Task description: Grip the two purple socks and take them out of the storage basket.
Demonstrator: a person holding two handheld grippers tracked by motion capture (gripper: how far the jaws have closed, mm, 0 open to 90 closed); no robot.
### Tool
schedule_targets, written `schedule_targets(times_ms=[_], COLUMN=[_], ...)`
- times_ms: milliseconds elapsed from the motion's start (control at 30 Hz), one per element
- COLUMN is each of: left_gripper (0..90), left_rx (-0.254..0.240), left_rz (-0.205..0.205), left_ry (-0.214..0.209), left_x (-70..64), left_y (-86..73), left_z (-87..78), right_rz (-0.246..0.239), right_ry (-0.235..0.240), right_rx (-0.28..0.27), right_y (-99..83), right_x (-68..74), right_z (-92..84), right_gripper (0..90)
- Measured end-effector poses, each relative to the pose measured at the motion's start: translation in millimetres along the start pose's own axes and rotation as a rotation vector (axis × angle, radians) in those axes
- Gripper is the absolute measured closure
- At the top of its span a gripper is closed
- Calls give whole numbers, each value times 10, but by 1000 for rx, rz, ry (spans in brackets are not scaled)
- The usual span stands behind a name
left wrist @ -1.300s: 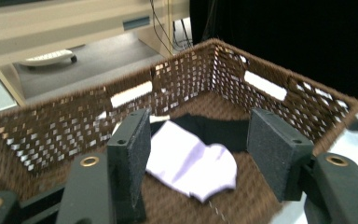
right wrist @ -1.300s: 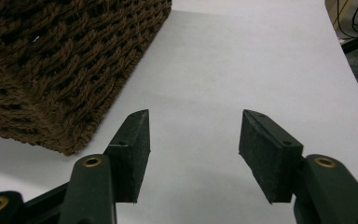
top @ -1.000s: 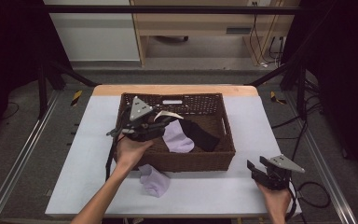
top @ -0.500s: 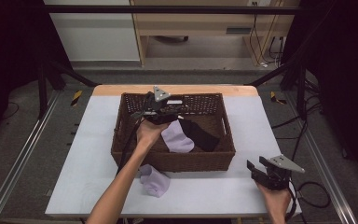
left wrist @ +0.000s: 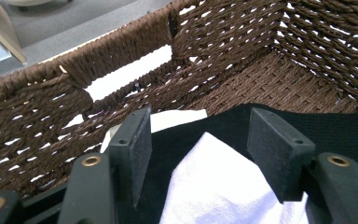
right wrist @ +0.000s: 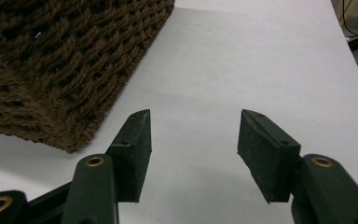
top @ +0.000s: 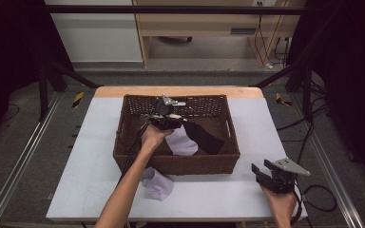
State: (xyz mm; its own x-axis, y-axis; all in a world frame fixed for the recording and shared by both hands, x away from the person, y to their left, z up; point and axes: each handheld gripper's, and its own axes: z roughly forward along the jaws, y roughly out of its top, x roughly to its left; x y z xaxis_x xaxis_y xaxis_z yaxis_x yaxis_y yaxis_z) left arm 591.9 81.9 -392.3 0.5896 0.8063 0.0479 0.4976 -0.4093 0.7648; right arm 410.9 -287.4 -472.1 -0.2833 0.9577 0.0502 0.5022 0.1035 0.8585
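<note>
The wicker basket [top: 177, 164] fills the frame's centre, its walls closing in the left gripper [top: 165, 113] and the black sock [top: 204, 137] at its upper rim, while bare table [top: 275, 123] lies open at right and lower right, and a lilac sock [top: 158, 184] lies lower centre.

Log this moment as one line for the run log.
left gripper: open, in wicker basket over black sock | right gripper: open, empty | lavender sock: on table
</note>
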Motion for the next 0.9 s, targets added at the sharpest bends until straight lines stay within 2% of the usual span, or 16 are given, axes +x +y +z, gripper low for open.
schedule_targets(times_ms=[33,67,200,300,333,367,433,667,733,900], left_gripper=[399,396,394,402,406,411,412,396,392,464], left_rx=[11,50,76,107,107,120,125,215,249,306], left_rz=[-10,-3,-20,0,0,20,22,95,124,104], left_ry=[-9,-5,-17,-1,-1,-1,-3,-24,-14,-27], left_x=[4,4,7,-11,-11,-23,-28,-73,-90,-78], left_y=[-7,-16,-27,-43,-43,-51,-58,-104,-128,-161], left_z=[18,54,91,130,130,150,165,281,313,360], right_rz=[6,6,4,5,6,6,7,8,11,8], right_ry=[3,2,1,3,2,1,1,4,6,5], right_rx=[-2,-2,-1,-2,-1,-1,0,7,8,4], right_y=[0,0,-1,-2,-2,-2,-2,-4,-3,-4], right_x=[-3,-1,2,0,0,1,0,5,7,3], right_z=[2,4,0,-2,-1,1,0,8,8,1], right_gripper=[447,447,447,447,447,447,446,445,445,445])
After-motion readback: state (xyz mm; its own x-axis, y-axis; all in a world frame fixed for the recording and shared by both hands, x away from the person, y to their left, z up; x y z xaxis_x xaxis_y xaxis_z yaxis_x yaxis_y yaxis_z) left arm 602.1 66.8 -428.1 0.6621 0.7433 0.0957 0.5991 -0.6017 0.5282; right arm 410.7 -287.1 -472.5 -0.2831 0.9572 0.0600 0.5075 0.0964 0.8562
